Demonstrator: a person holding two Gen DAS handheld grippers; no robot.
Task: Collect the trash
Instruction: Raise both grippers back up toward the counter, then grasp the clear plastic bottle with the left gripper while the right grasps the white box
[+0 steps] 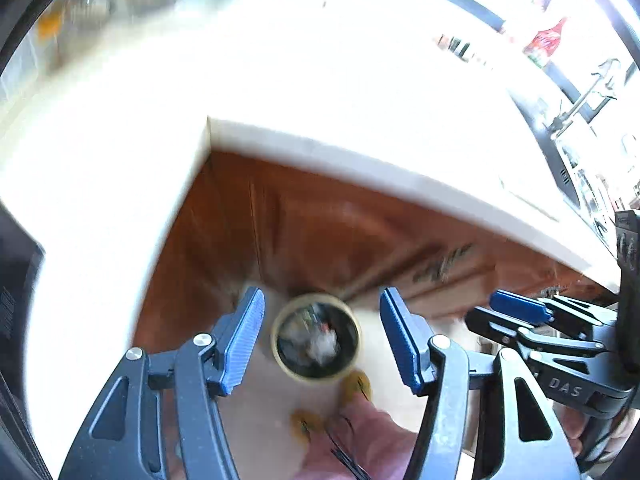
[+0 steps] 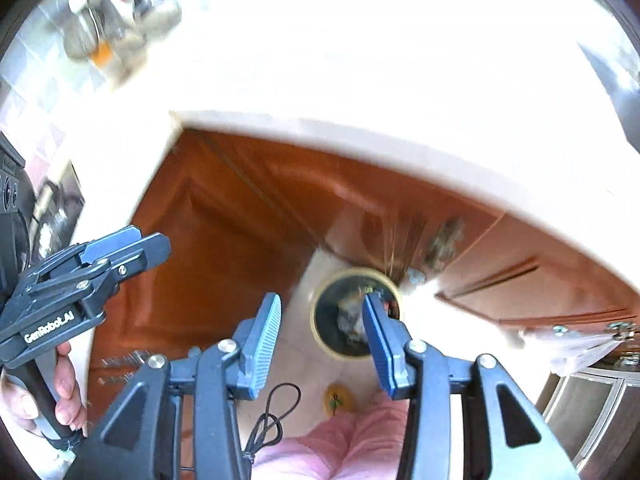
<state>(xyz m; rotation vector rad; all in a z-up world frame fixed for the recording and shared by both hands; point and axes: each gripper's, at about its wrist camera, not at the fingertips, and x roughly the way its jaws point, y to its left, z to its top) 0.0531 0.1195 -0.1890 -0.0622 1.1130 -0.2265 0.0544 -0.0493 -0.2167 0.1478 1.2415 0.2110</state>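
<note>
A round trash bin [image 1: 316, 338] with a pale yellow rim stands on the floor below me, with crumpled trash inside; it also shows in the right wrist view [image 2: 352, 312]. My left gripper [image 1: 322, 340] is open and empty, high above the bin. My right gripper [image 2: 324, 344] is open and empty, also above the bin, its right finger [image 2: 384, 344] overlapping the bin's rim in the picture. The right gripper shows in the left wrist view [image 1: 520, 312], and the left gripper in the right wrist view [image 2: 120, 248]. Both views are blurred.
A white L-shaped countertop [image 1: 320, 92] with a corner edge lies ahead, over brown wooden cabinets [image 1: 300, 232]. A sink faucet [image 1: 588, 96] and red-labelled bottle [image 1: 548, 38] are at far right. Jars [image 2: 108, 20] stand at the back left. Pink trouser legs [image 2: 344, 448] and yellow slippers [image 1: 358, 386] are below.
</note>
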